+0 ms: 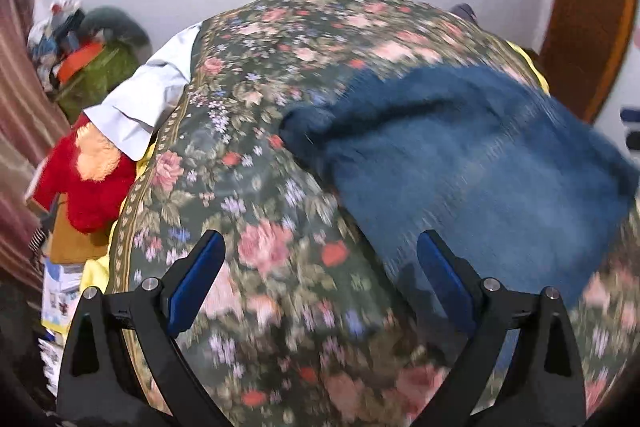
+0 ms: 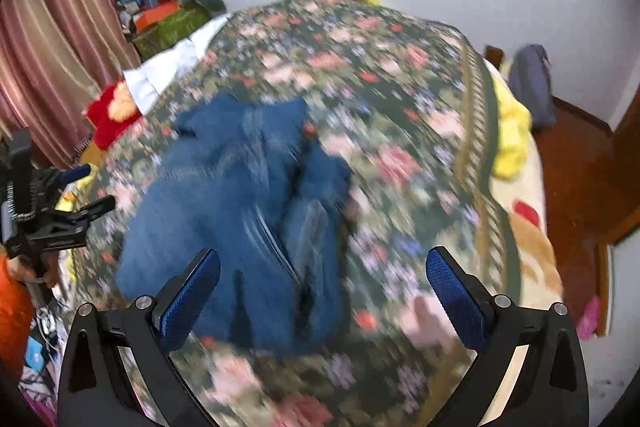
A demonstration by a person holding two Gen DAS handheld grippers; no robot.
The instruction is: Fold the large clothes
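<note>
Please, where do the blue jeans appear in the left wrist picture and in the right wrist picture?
Left wrist: the blue jeans lie right of centre on the floral bedspread.
Right wrist: the jeans lie left of centre, crumpled, above the gripper's left finger.
Shared landmark: the red plush toy at the bed's left edge.

The bedspread (image 1: 256, 187) is dark green, patterned with pink, red and lilac flowers and edged by an olive-gold leaf border. On it, the jeans (image 1: 460, 163) are mid-blue denim, faded paler in places. At the left of the frame a plush blanket (image 1: 92, 171) is red with a peach patch, beside a pale blue shirt (image 1: 148, 99). The curtain (image 2: 60, 27) is striped dusty pink. Both tongs (image 1: 318, 257) (image 2: 323, 273) are black with blue pads.
</note>
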